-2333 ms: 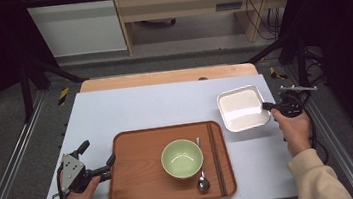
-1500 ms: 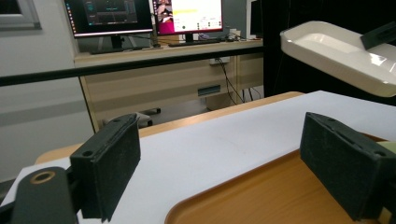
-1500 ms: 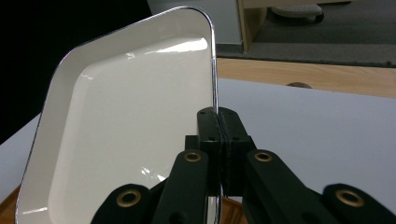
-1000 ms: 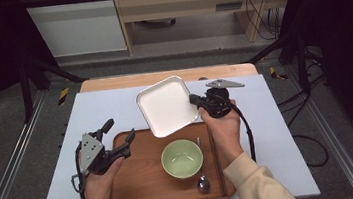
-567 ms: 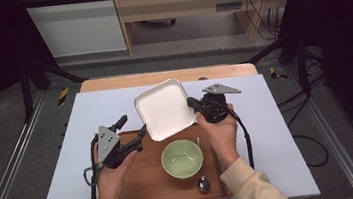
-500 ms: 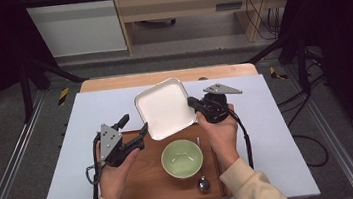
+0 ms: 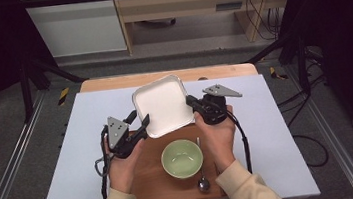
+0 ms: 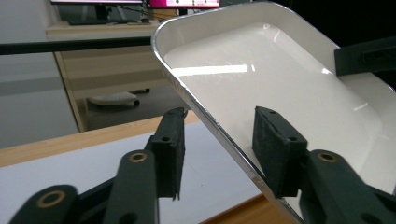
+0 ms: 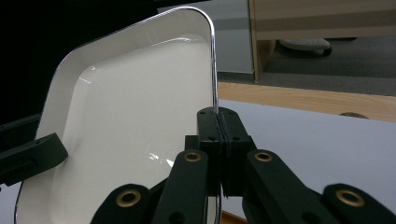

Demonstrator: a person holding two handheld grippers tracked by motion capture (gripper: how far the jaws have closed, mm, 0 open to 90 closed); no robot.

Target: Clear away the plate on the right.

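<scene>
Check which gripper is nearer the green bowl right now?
Right, narrowly. The right gripper, shut on the white tray, sits above the green bowl and slightly to its right. The left gripper, fingers astride the tray's left rim, is up and farther left.

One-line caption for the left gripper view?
Left gripper jaws closing around the rim of the tilted white dish, not yet pinching it.

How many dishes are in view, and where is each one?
2. The white square plate is held in the air above the far edge of the wooden tray, between the two grippers. The green bowl stands on that tray, beside a spoon.
</scene>
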